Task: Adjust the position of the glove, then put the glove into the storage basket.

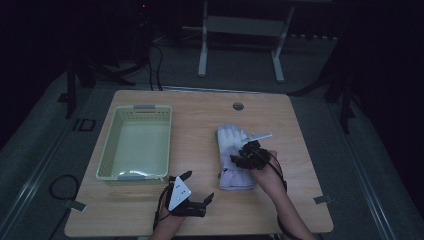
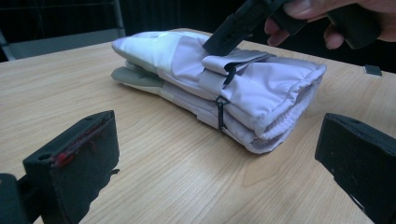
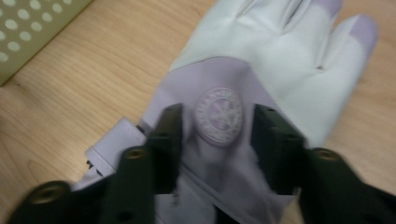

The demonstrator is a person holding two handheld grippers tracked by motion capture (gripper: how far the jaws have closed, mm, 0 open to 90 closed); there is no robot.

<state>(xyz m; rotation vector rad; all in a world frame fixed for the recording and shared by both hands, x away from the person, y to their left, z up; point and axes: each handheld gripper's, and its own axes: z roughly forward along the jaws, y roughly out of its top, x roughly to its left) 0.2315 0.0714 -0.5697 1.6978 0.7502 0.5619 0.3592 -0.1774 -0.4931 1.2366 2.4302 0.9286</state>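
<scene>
The jaws of the right gripper point(image 1: 248, 152) stand parted over the back of the gloves point(image 1: 234, 157), one on each side of the round badge point(image 3: 218, 115), and from the right gripper view they seem to rest on the fabric rather than pinch it, so I judge nothing is held; the jaws of the left gripper point(image 1: 196, 186) are spread wide and hold nothing, resting low on the tabletop point(image 1: 200, 125) near the cuff end. The gloves lie as a stacked pair, one on top of the other, flat on the tabletop to the right of the basket point(image 1: 136, 142) and apart from it. The basket holds nothing, so if the work is to put the gloves in it, that is all left to do: a firm grip, a lift and a carry across. Whether the right jaws' tips press the cloth is hard to tell, since that view is blurred with motion. The glove fingertips are cut off at the top of that view, and the lower glove is mostly covered by the upper one. The room is dim, and the floor around the tabletop is hard to make out.
</scene>
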